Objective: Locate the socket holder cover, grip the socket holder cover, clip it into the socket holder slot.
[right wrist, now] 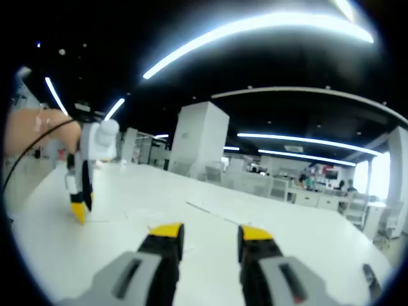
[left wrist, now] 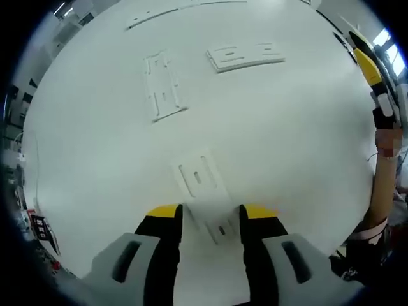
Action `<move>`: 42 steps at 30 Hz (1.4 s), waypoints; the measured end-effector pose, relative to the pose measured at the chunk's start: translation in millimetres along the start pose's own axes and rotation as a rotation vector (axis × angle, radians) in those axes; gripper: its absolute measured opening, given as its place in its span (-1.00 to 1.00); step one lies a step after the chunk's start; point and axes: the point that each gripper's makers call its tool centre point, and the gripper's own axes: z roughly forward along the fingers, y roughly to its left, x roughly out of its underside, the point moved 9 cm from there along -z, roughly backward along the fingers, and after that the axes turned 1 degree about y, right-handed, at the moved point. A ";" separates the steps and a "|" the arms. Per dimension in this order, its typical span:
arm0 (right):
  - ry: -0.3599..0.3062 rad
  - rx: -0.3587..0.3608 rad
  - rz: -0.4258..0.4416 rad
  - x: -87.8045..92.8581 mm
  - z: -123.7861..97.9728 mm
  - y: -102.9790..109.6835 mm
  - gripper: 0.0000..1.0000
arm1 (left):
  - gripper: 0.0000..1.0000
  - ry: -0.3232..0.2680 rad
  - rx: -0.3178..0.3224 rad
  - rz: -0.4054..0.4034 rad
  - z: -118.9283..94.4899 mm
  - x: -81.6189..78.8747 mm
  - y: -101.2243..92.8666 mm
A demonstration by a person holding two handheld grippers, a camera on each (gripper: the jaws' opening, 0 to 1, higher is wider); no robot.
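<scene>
On the white table (left wrist: 287, 146), a flat white plastic piece with a slot, likely the socket holder cover (left wrist: 199, 180), lies just ahead of my left gripper (left wrist: 210, 213). Its near end reaches between the open yellow-tipped jaws, which do not pinch it. Farther off lie two larger white slotted parts, one upright (left wrist: 164, 86) and one crosswise (left wrist: 245, 56). In the right gripper view, my right gripper (right wrist: 210, 233) is open with nothing in it, raised above the table and looking across it. The left gripper (right wrist: 80, 207) points down at the table there, held by a hand (right wrist: 32, 134).
A long thin white strip (left wrist: 172, 14) lies at the table's far side. The right gripper (left wrist: 370, 64) and the person's arm (left wrist: 382, 185) show at the right edge of the left gripper view. Beyond the table stand office desks (right wrist: 299, 185) and a white pillar (right wrist: 201, 137).
</scene>
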 end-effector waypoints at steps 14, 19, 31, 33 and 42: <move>0.003 0.003 -0.002 1.7 -3.1 3.5 -0.30 | -0.45 0.010 0.009 0.027 0.5 5.2 1.6; 0.000 0.003 -0.004 2.0 -4.2 5.7 -0.30 | -0.46 0.016 0.016 0.058 1.0 4.0 2.9; 0.001 0.006 -0.001 2.7 -2.1 0.1 -0.30 | -0.48 0.001 0.014 0.090 -3.2 1.6 0.9; 0.003 0.008 0.000 3.1 -2.3 0.7 -0.30 | -0.48 -0.003 0.010 0.098 -7.5 2.1 -0.8; 0.003 0.011 -0.001 2.8 -2.1 -1.1 -0.30 | -0.48 -0.023 0.024 0.107 -20.5 4.1 -6.0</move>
